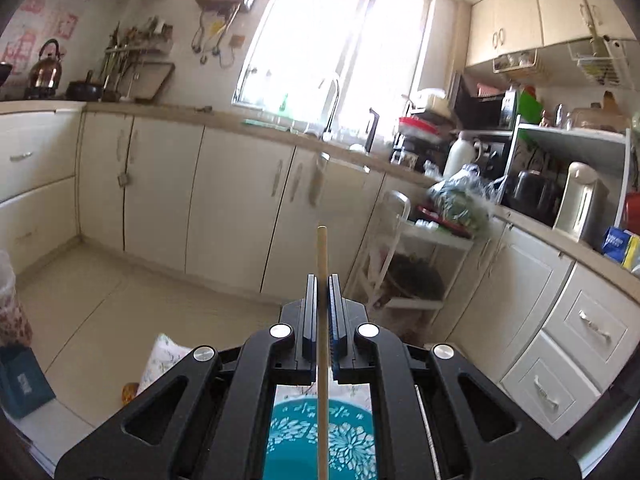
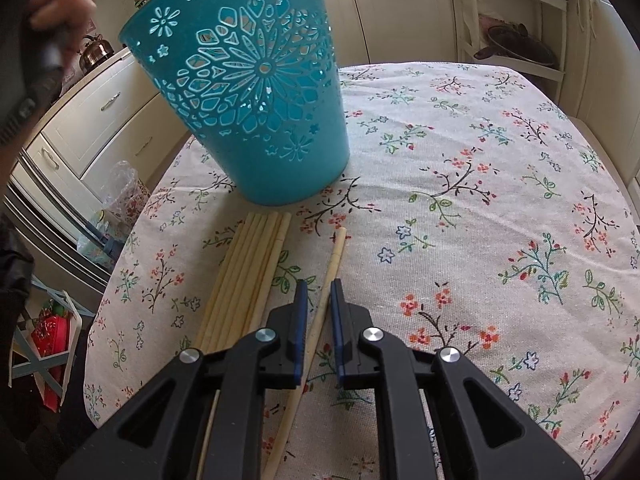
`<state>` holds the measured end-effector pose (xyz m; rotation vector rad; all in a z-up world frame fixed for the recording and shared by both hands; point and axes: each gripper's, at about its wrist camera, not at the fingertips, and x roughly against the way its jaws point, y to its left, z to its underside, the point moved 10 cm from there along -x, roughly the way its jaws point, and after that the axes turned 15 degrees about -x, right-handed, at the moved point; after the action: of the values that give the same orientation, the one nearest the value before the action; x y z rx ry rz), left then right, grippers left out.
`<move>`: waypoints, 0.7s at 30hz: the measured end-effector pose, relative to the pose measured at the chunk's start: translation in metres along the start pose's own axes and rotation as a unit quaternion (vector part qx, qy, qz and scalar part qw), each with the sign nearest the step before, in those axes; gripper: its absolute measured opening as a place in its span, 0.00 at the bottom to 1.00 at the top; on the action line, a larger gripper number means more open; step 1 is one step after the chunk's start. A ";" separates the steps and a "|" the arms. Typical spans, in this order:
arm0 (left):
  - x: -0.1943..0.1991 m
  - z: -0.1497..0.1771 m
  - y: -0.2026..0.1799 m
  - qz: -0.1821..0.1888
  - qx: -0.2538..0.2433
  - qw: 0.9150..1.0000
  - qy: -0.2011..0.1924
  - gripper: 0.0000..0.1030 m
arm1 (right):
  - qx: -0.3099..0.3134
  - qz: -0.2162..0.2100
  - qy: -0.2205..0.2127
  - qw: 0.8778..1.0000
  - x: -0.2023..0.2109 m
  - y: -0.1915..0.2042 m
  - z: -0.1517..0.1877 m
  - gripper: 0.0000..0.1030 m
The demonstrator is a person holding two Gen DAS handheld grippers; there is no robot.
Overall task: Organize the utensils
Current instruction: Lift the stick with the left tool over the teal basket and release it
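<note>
Kitchen, floral tablecloth (image 2: 460, 168) on table. Left gripper (image 1: 322, 280) clamped on pale wooden chopstick (image 1: 322, 312), held above perforated teal plastic holder (image 2: 248, 92). Right gripper (image 2: 319, 286) apart, straddling single loose chopstick (image 2: 334, 260). Bundle of chopsticks (image 2: 248, 276) beside it awaits. Task seems early; none visibly inside holder.

Surface: table under a floral tablecloth (image 2: 460, 184).
Ahead-left of right claw: teal cut-out basket (image 2: 248, 92), standing on the cloth.
Left of claw: bundle of chopsticks (image 2: 244, 276), lying flat.
Between its fingers: single chopstick (image 2: 326, 284), lying flat.
</note>
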<state>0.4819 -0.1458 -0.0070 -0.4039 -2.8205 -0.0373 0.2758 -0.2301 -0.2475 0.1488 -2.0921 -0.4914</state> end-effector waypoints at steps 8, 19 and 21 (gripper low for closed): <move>-0.003 0.042 -0.002 -0.011 -0.056 0.997 0.046 0.05 | 0.006 0.003 0.000 1.000 -0.001 0.002 0.000 0.13; 0.039 0.061 0.025 -0.033 -0.070 0.993 0.088 0.51 | 0.031 0.017 0.004 0.999 0.004 0.005 0.009 0.24; 0.057 0.061 0.036 -0.040 -0.063 0.994 0.082 0.54 | 0.038 0.026 0.001 0.999 0.004 0.005 0.010 0.24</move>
<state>0.4226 -0.0913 -0.0496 -0.3014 -2.6784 -0.2538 0.2657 -0.2238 -0.2470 0.1398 -2.1091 -0.3805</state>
